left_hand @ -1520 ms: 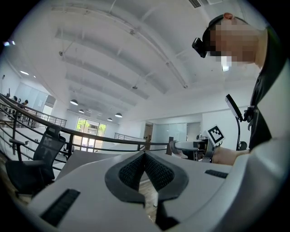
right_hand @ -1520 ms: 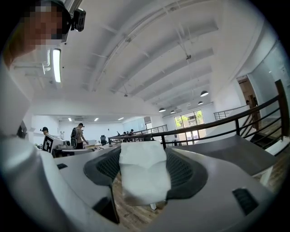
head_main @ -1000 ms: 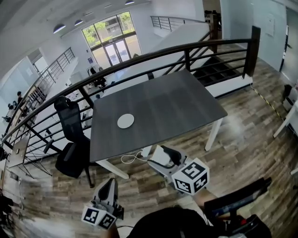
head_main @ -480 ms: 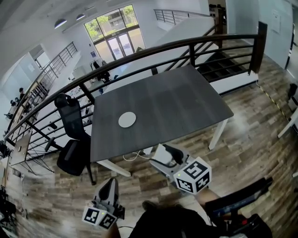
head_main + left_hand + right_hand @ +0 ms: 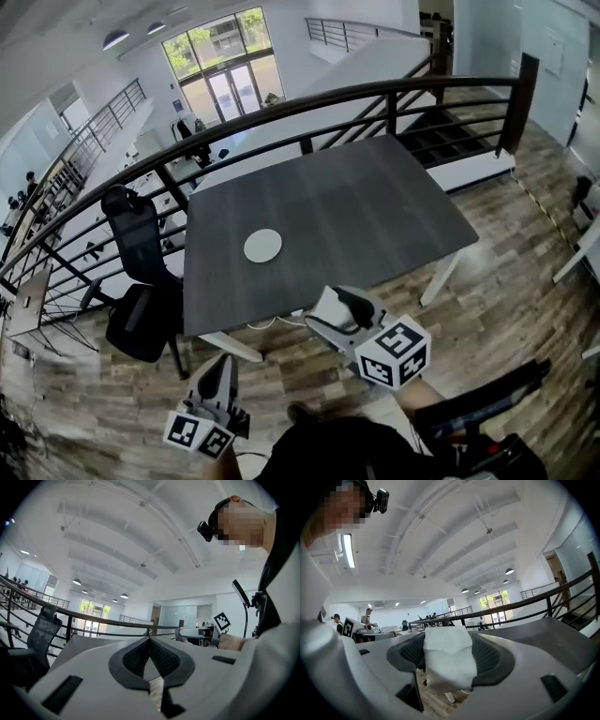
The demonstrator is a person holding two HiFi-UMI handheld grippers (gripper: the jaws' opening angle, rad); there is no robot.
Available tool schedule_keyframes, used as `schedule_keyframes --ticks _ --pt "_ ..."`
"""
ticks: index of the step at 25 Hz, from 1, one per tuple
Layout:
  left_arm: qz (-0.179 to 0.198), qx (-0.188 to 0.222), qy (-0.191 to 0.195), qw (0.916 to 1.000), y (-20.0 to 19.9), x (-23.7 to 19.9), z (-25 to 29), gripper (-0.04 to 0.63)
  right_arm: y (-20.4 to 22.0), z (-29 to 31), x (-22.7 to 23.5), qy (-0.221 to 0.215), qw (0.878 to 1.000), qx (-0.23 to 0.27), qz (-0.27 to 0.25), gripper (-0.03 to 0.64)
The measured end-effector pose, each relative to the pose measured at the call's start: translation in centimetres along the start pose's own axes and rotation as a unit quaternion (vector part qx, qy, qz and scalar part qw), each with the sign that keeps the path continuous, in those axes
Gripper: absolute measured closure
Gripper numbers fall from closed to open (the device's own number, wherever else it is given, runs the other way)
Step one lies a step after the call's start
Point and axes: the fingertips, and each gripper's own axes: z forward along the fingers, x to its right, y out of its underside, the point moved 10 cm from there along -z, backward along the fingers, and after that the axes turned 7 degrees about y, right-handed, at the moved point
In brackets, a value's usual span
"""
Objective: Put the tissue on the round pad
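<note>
The round white pad (image 5: 262, 247) lies on the dark grey table (image 5: 375, 216), left of its middle. My right gripper (image 5: 333, 314) hangs just in front of the table's near edge, below and right of the pad. Its jaws are shut on a white folded tissue (image 5: 323, 309). In the right gripper view the tissue (image 5: 449, 660) fills the gap between the black pads of the right gripper (image 5: 447, 641). My left gripper (image 5: 223, 366) is lower, over the wooden floor, and points toward the table. In its own view the left gripper (image 5: 150, 640) has its pads together with nothing between them.
A black office chair (image 5: 141, 272) stands at the table's left side. A dark curved railing (image 5: 375, 94) runs behind the table, with a drop beyond it. A white cable (image 5: 267, 323) hangs under the table's near edge, and a white table leg (image 5: 439, 279) stands at the right.
The right gripper with the tissue has edged forward, up to the table's near edge. The left gripper has hardly moved.
</note>
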Motion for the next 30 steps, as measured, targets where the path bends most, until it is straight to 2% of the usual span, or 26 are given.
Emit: schedule_keyframes --ticks 4,9,12,16,25,30 --pt "-0.007 0.004 0.007 0.9999 -0.7 -5.6 -0.6 0.592 -0.5 4.5 -1.4 0.014 1.000 0.004 0.002 0.305" --pt "0.017 0.005 0.019 0.9997 -2.5 -11.2 -0.3 0.592 -1.6 8.6 -3.0 0.028 1.000 0.006 -0.008 0.305" --pt "-0.001 0.017 0.032 0.9993 -2.7 -13.9 -0.1 0.592 -1.8 10.6 -3.5 0.038 0.999 0.005 -0.010 0.304" --pt "-0.006 0.008 0.039 0.9992 -2.5 -17.4 -0.3 0.592 -1.7 13.3 -4.1 0.052 0.999 0.006 -0.009 0.305" --pt "-0.004 0.015 0.060 0.9981 -3.7 -23.3 -0.7 0.592 -2.3 19.0 -5.8 0.067 0.998 0.017 -0.006 0.304" --pt "-0.012 0.020 0.060 0.9979 -3.5 -24.6 0.1 0.592 -2.5 20.4 -5.9 0.067 0.998 0.009 -0.011 0.304"
